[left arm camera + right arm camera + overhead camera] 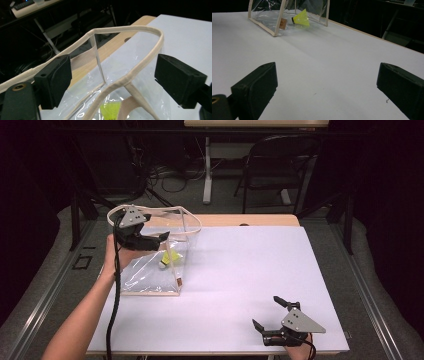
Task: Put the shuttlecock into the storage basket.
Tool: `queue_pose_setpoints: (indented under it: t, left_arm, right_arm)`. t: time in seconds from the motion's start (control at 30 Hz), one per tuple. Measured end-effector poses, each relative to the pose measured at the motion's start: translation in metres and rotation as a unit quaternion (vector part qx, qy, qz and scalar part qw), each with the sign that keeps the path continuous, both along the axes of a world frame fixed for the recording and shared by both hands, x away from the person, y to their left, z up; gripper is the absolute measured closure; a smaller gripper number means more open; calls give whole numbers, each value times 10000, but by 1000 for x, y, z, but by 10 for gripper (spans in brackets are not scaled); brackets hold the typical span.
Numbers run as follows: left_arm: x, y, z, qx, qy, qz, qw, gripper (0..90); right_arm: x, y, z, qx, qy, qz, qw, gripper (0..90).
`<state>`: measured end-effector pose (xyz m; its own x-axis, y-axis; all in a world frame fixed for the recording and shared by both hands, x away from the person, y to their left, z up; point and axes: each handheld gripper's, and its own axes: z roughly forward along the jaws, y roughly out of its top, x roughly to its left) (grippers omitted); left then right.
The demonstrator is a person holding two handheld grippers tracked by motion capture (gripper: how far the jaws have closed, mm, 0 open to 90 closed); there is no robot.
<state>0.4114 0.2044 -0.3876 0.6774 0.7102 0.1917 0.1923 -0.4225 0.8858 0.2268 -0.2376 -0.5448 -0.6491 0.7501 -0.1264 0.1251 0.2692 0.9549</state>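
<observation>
A clear plastic bag [145,272] with cream fabric trim stands on the left of the white table [250,270]. Inside it lies a yellow shuttlecock [169,259]. My left gripper [159,241] hovers over the bag's mouth, held by a hand at the bag's left side. In the left gripper view its jaws stand wide apart [112,77]; the cream rim [150,30] runs between them untouched, and the shuttlecock [110,110] lies below. My right gripper [266,311] rests open near the table's front right edge. From there the shuttlecock [301,18] and the bag [269,10] show far off.
A strip of bare wood [240,220] runs along the table's far edge. Behind it stand a dark folding chair [280,165], another table's legs [207,170] and loose cables on the floor. A small brown tag [283,23] hangs on the bag's front corner.
</observation>
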Motion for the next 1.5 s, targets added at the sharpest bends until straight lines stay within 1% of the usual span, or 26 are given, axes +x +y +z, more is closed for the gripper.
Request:
queue_pose_setpoints:
  t: [0.03, 0.1, 0.17, 0.23, 0.27, 0.37, 0.47, 0.6, 0.77, 0.9, 1.13, 1.27, 1.3, 1.47, 1.5]
  left_arm:
    - [-2, 1, -1, -41, -29, -24, 10000, 117]
    - [-7, 1, -2, -119, -24, -40, 9999, 93]
    - [-12, 2, -4, -233, 16, -106, 9997, 61]
    - [-19, 1, -5, -259, -73, -116, 9996, 46]
    - [-22, 1, -6, -296, -82, -145, 9994, 41]
    - [-31, 1, -10, -290, -92, -183, 9994, 23]
    - [-39, 1, -15, -339, -97, -211, 9992, 3]
    - [-48, 3, -21, -427, -127, -243, 9987, 1]
    - [-56, 4, -26, -507, -159, -264, 9982, 0]
    - [-63, 3, -31, -498, -235, -216, 9983, 0]
    - [-73, 3, -40, -569, -233, -246, 9978, 0]
    - [-82, 4, -49, -612, -275, -251, 9974, 0]
    - [-84, 4, -51, -651, -274, -252, 9972, 0]
    - [-94, 6, -62, -744, -269, -312, 9964, 0]
    - [-96, 7, -65, -764, -293, -335, 9961, 0]
  right_arm:
    - [0, 0, 0, 12, 12, 1, 10000, 27]
    - [1, -1, -1, 19, 25, -5, 10000, 27]
    - [1, -1, -1, 23, 31, -9, 10000, 28]
    - [1, -1, -1, 23, 30, -4, 10000, 27]
    - [0, -1, -1, 13, 30, -5, 10000, 27]
    - [0, 0, 0, 25, 19, 22, 10000, 27]
    - [1, 0, -1, 15, 22, 38, 10000, 27]
    - [0, 1, 0, 16, 4, 38, 10000, 27]
    - [0, 2, 1, -9, -4, 62, 10000, 28]
    - [0, 3, 0, -17, 2, 61, 10000, 27]
    - [0, 3, 0, -18, 1, 55, 10000, 28]
    - [0, 3, 0, -26, -13, 46, 10000, 28]
    - [-1, 3, 1, -24, -6, 42, 10000, 28]
    - [-1, 5, 1, -51, -19, 55, 10000, 28]
    - [-1, 5, 1, -54, -8, 50, 10000, 28]
